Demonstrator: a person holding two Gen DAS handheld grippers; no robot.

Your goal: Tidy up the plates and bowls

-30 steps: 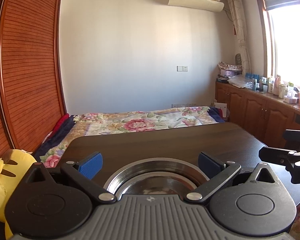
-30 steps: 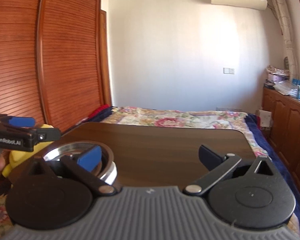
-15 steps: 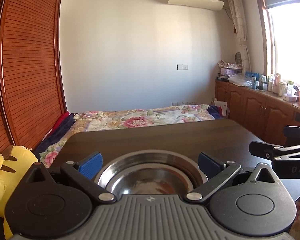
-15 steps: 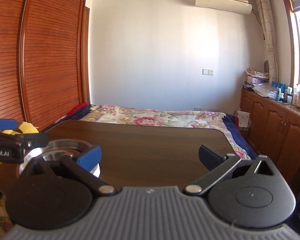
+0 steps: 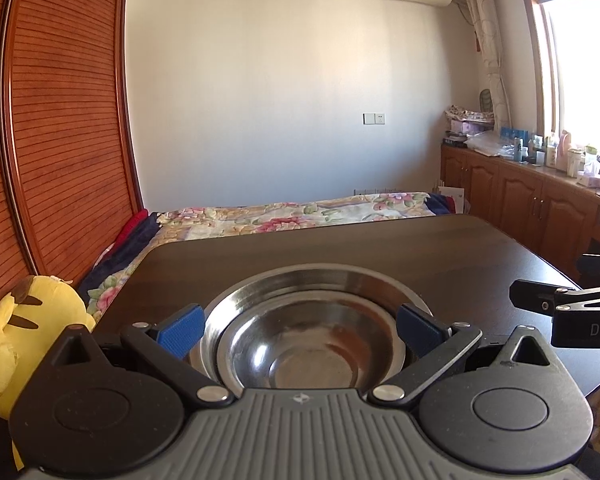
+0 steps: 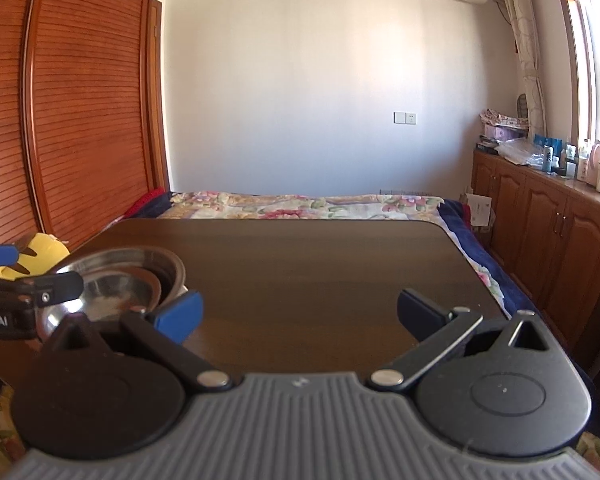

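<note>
- The left gripper (image 5: 300,326) is hovering at the near left corner of the desk (image 5: 440,248), with its jaws spread wide and holding nothing.
- The stacked steel bowls (image 5: 300,344) are sitting at that corner, directly ahead of and below the left jaws; a smaller bowl is nesting inside a wider one.
- One blue pad (image 5: 180,330) is flanking the stack's left rim and the other is flanking its right rim; contact with the rim cannot be confirmed.
- The bowls are round, so no long axis is governing the approach; the rim line between the two pads is the relation that matters.
- The right gripper (image 6: 298,312) is pointing across the bare middle of the desk, jaws likewise fully apart and empty.
- From the right wrist view, the stack is lying off to the left, beyond the right gripper's left pad, so the left gripper is the nearer one.
- Judgement: the nesting step appears complete or nearly so; any next grasp is likely falling to the left gripper.
- A yellow plush toy (image 5: 24,320) is sitting beyond the desk's left edge.
</note>
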